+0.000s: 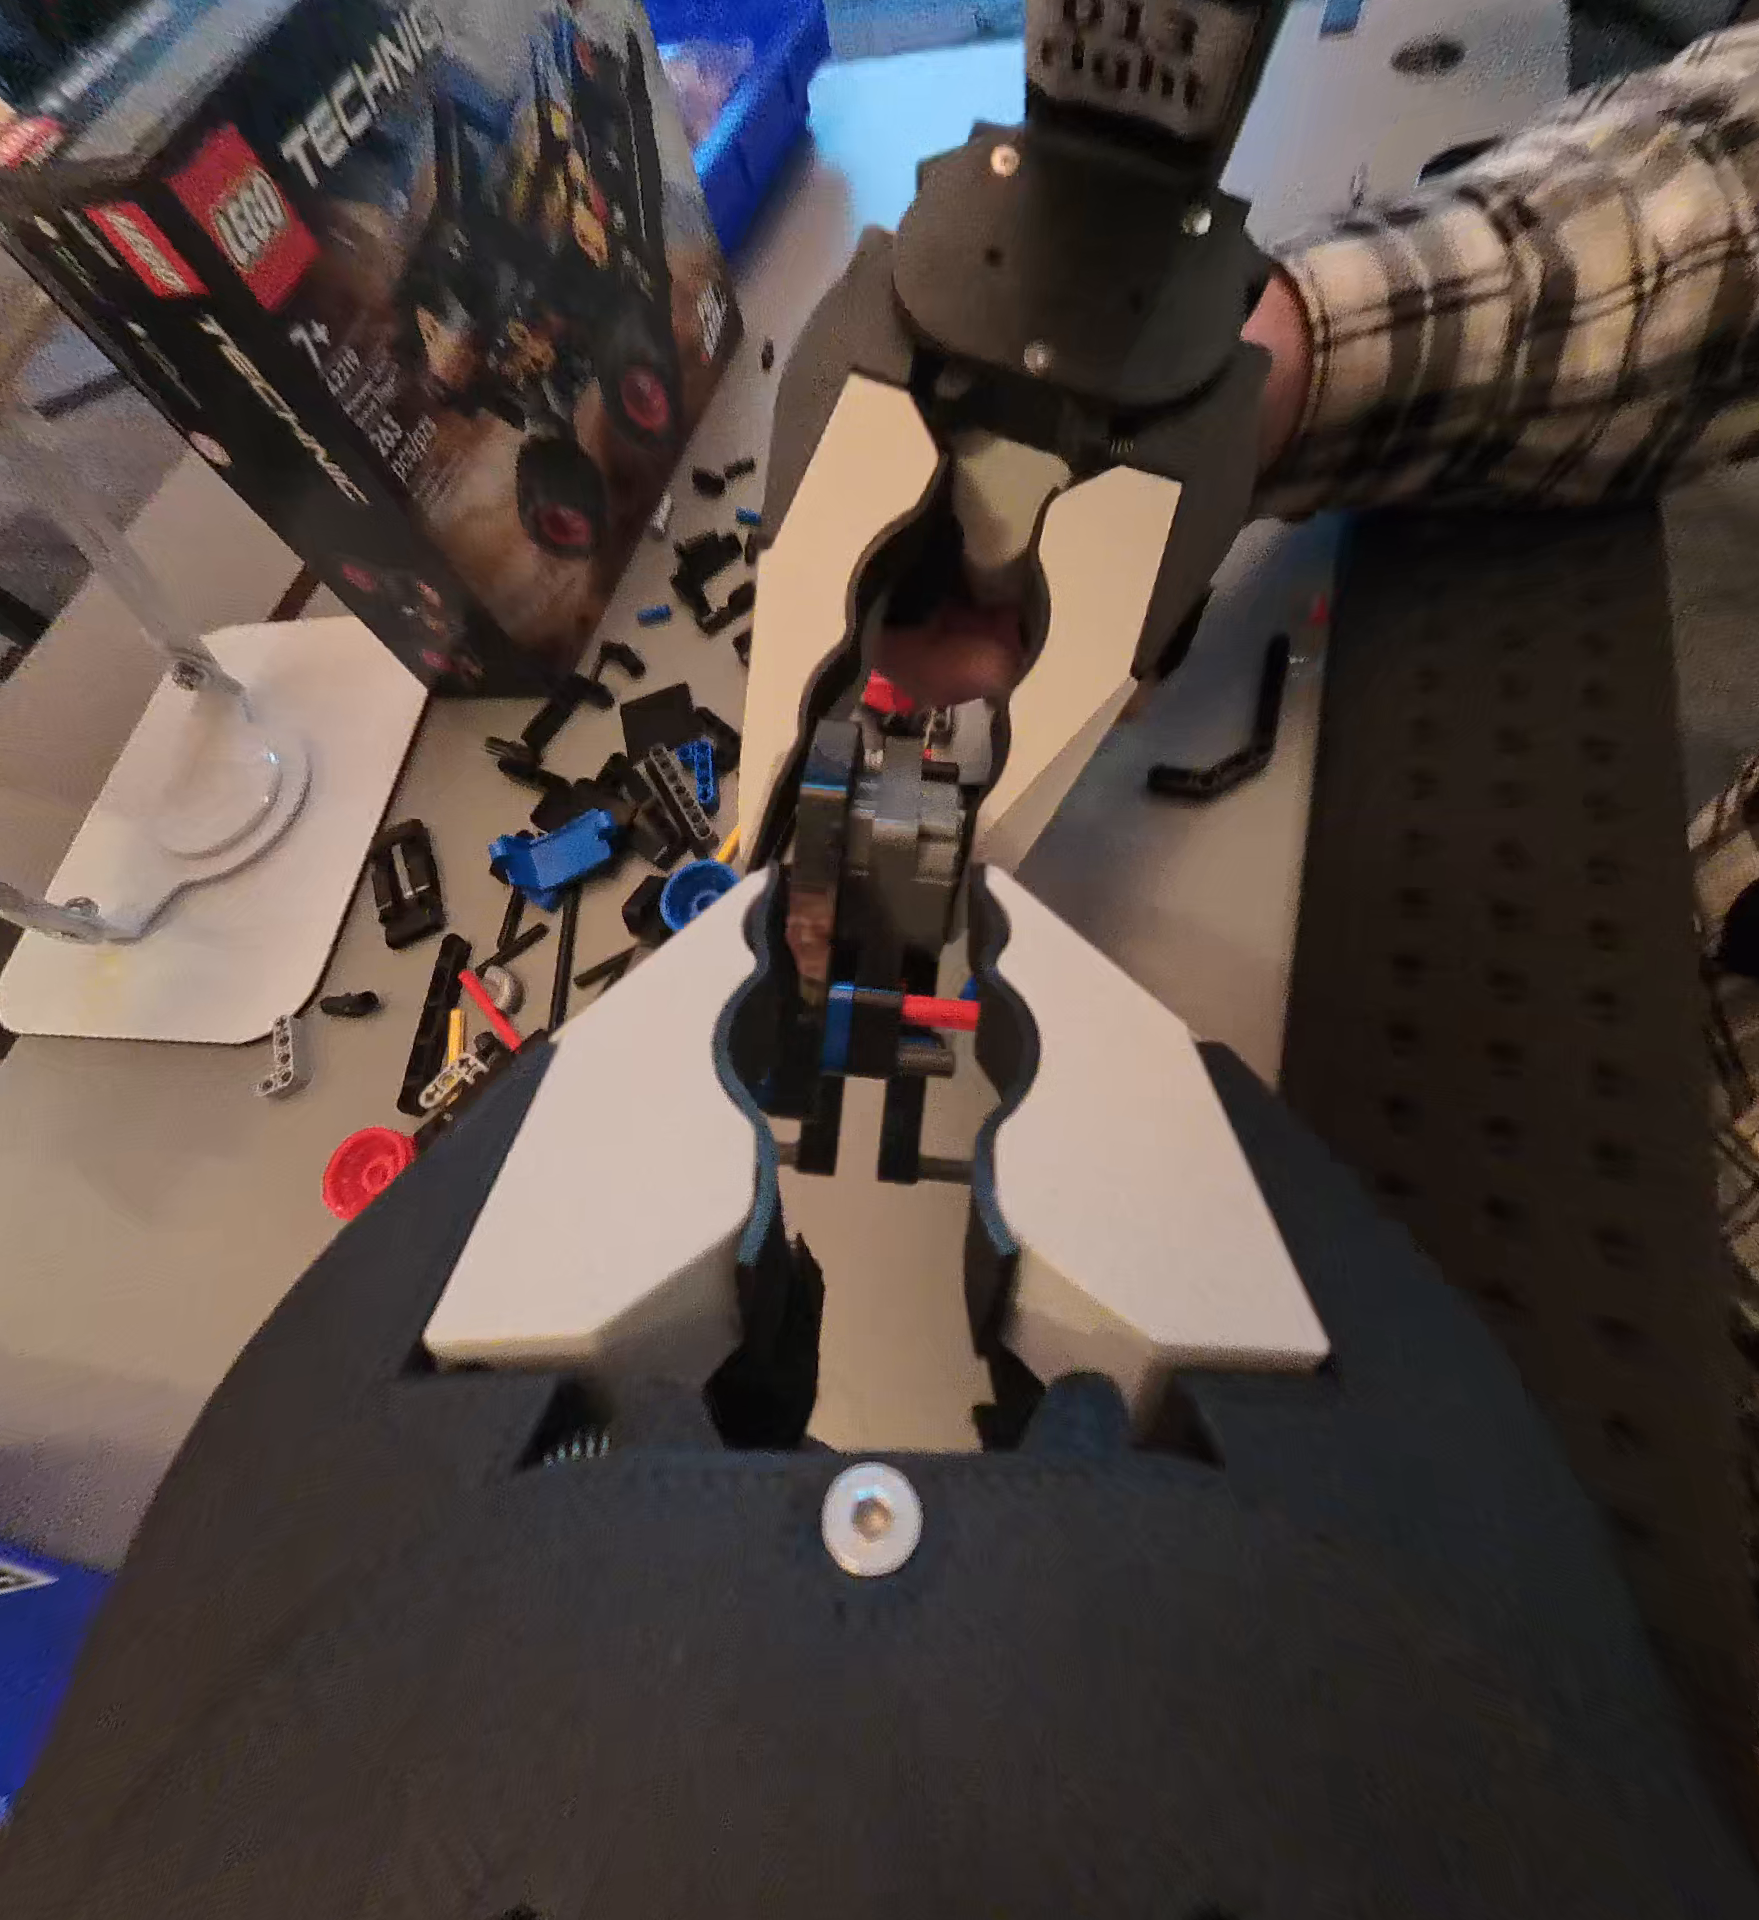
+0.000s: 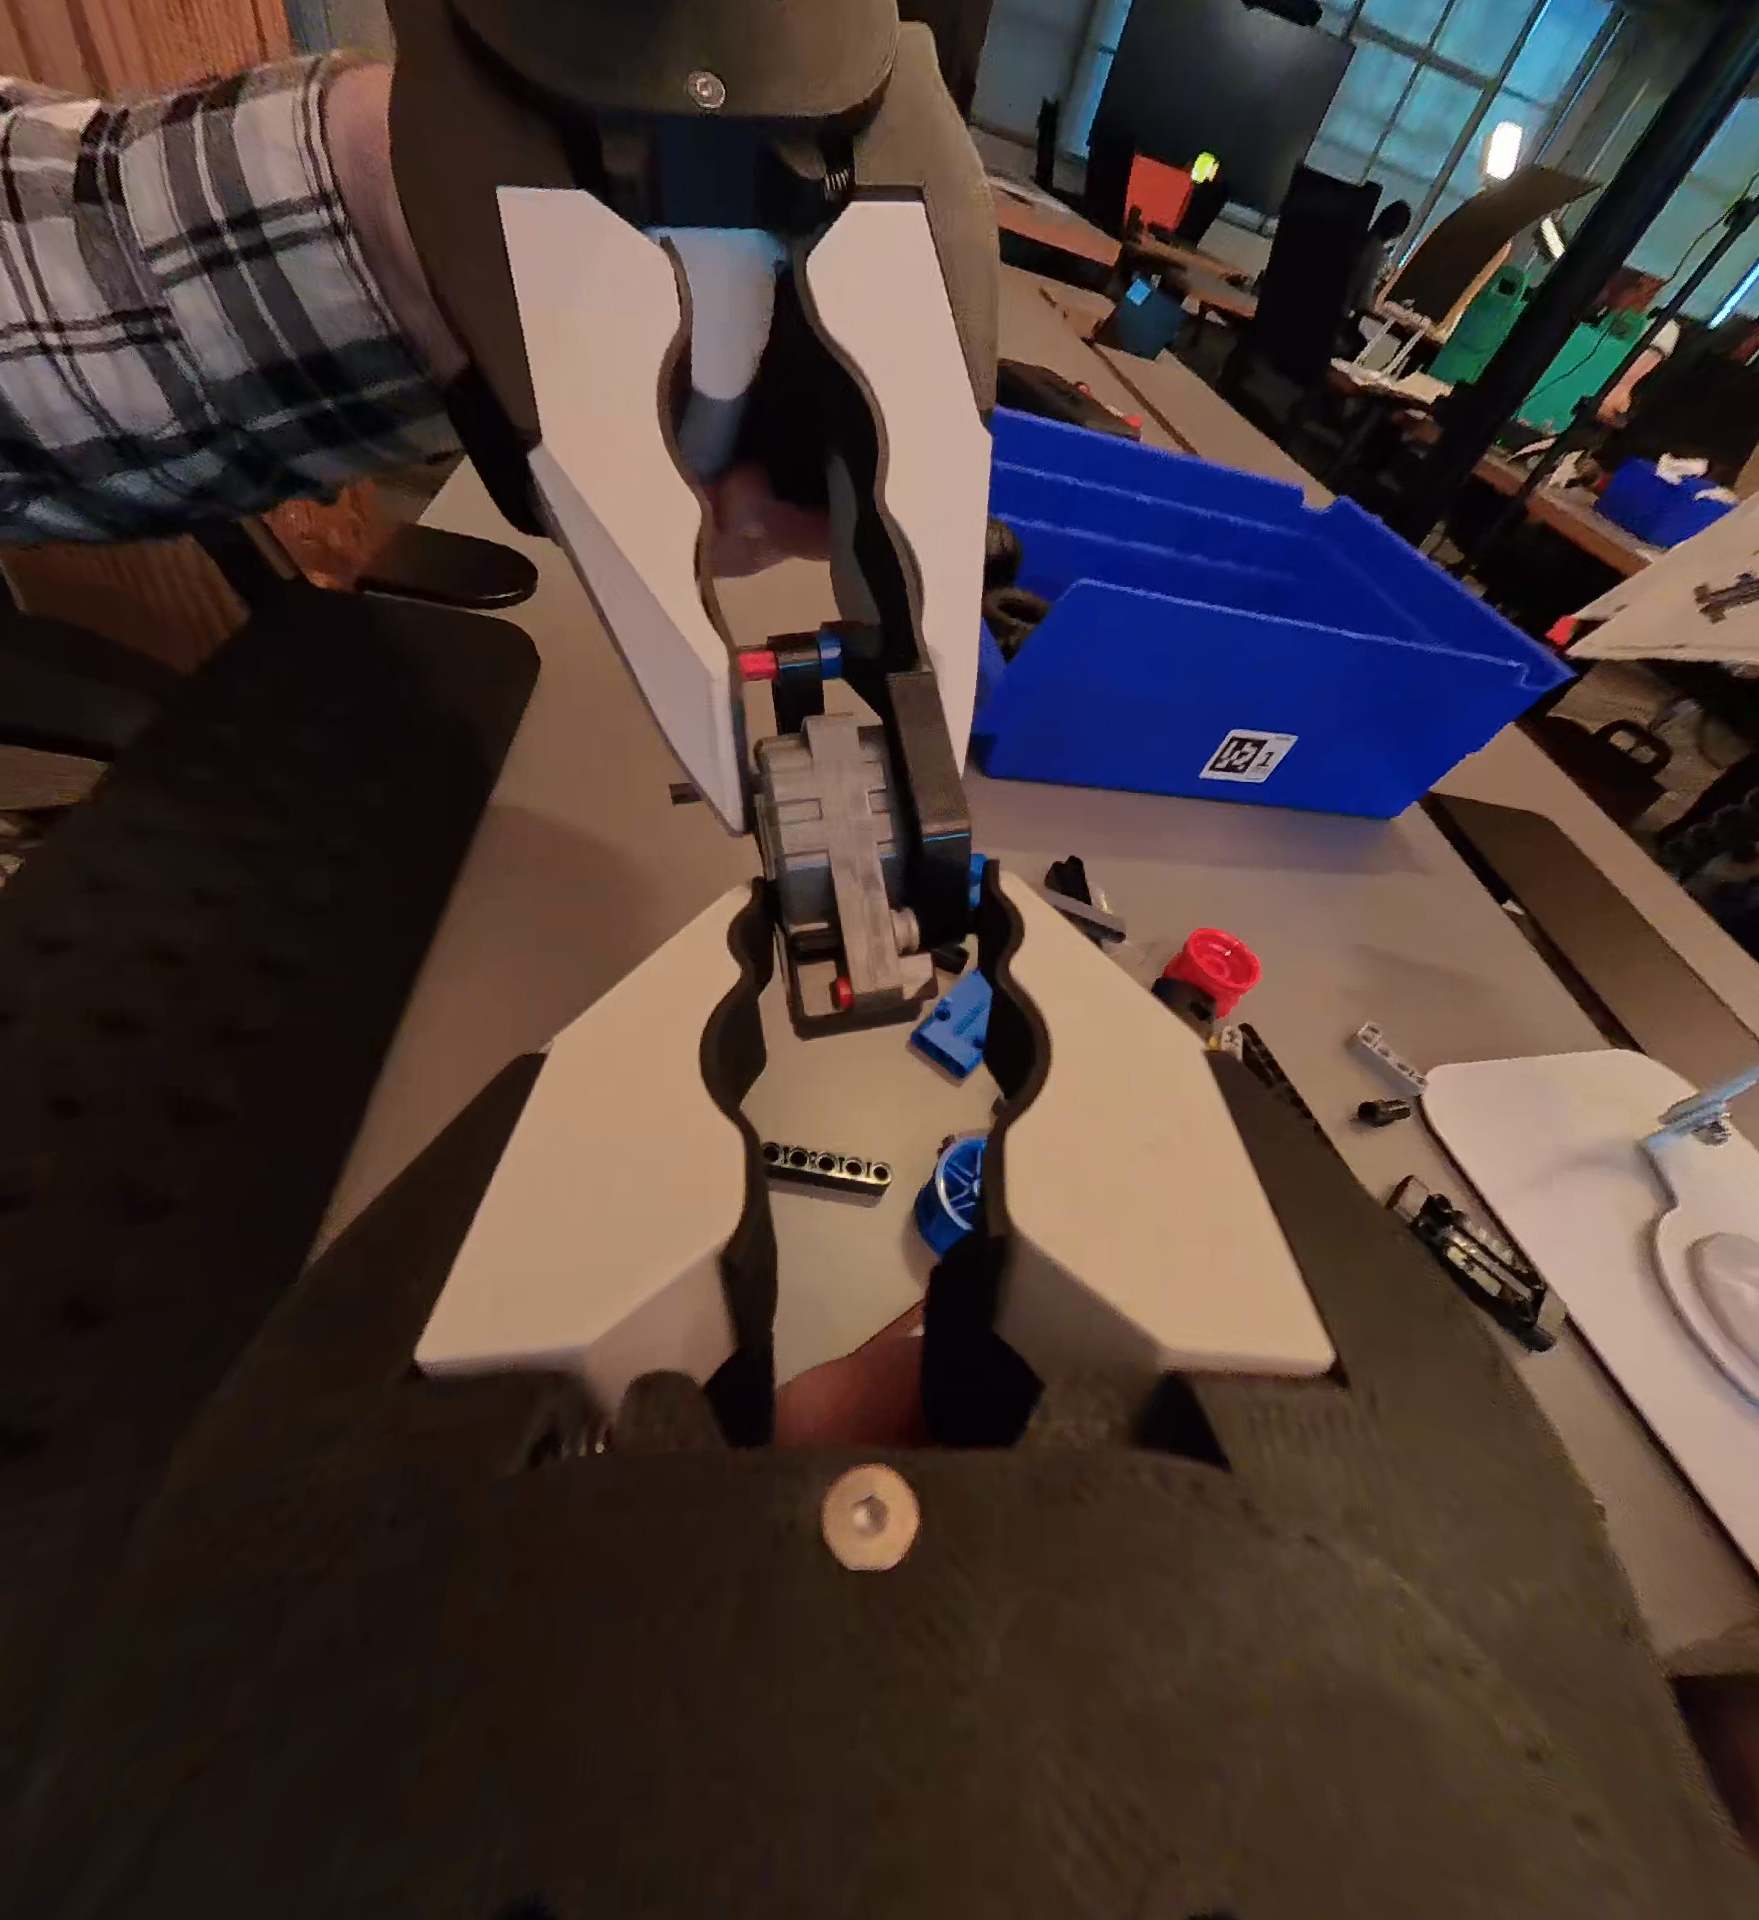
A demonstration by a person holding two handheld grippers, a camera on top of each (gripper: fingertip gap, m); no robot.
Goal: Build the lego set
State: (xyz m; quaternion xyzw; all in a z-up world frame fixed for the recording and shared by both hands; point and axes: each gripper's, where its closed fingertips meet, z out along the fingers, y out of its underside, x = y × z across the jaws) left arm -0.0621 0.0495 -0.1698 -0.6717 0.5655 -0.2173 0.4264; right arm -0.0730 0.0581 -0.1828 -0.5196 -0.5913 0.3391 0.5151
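A part-built lego assembly [image 1: 880, 831] with a grey block, black frame, red axle and blue pins hangs above the table between both grippers. My left gripper [image 1: 875, 914] is shut on its near end in the left wrist view. My right gripper [image 1: 880, 810] reaches in from the far side, shut on the other end. In the right wrist view the assembly [image 2: 833, 862] sits between my right gripper [image 2: 870, 894] below and the left gripper [image 2: 844, 790] above. Loose black, blue and red lego pieces [image 1: 584, 821] lie on the table.
The lego box [image 1: 366, 312] stands at far left, next to a white stand base [image 1: 189, 831]. A black perforated mat [image 1: 1498, 935] lies on the right. A blue bin [image 2: 1218, 644] sits behind the assembly. A black beam [image 2: 826, 1166], blue hub [image 2: 953, 1195] and red hub [image 2: 1213, 966] lie below. My two grippers' fingertips are within a few centimetres of each other.
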